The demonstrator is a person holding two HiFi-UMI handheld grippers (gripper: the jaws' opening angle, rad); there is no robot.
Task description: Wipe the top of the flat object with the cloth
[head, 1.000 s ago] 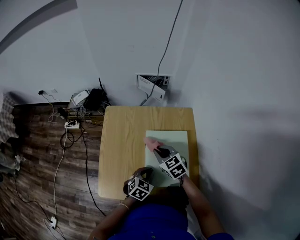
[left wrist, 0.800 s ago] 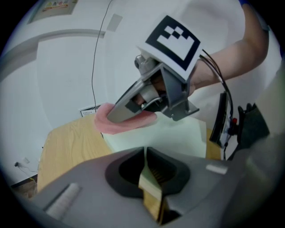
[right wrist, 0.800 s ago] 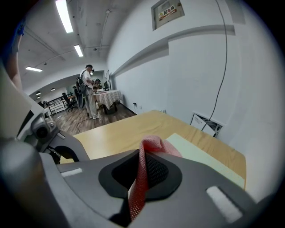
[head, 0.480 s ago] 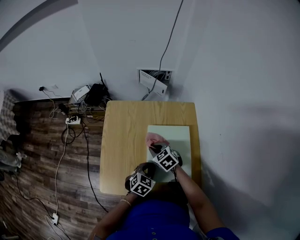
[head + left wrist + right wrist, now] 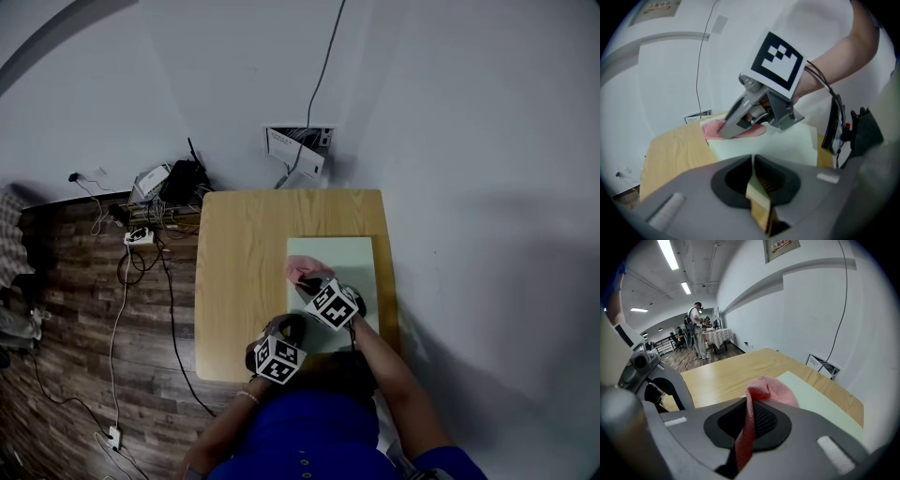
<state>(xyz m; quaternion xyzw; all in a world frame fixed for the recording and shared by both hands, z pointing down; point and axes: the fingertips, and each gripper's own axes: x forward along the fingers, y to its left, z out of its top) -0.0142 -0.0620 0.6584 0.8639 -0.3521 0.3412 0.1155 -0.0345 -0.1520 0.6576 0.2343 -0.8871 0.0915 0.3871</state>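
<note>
**A:** How does the right gripper (image 5: 749, 422) stand?

**B:** It is clamped on the cloth (image 5: 769, 389). A fold of the cloth rises between the jaws, just below centre in the right gripper view. The loose end lies ahead of the tips, on the left side of the flat object (image 5: 347, 255).

**A:** And the left gripper (image 5: 753, 173)?

**B:** Its jaws are together, low in the centre of its own view, and there is no cloth between them. In the head view it sits at the flat object's lower-left corner (I can't tell whether it touches). The cloth is up and to the right of it.

**A:** What do the cloth and the flat object look like?

**B:** The cloth is pink open mesh, crumpled. The flat object is a pale green rectangle, plain and smooth, lying on the right half of the wooden table (image 5: 242, 267).

**A:** Is there any writing?

**B:** Each marker cube carries black-and-white squares. A framed sign (image 5: 780, 247) sits at the top of the right gripper view, and its print is too small to read.
</note>
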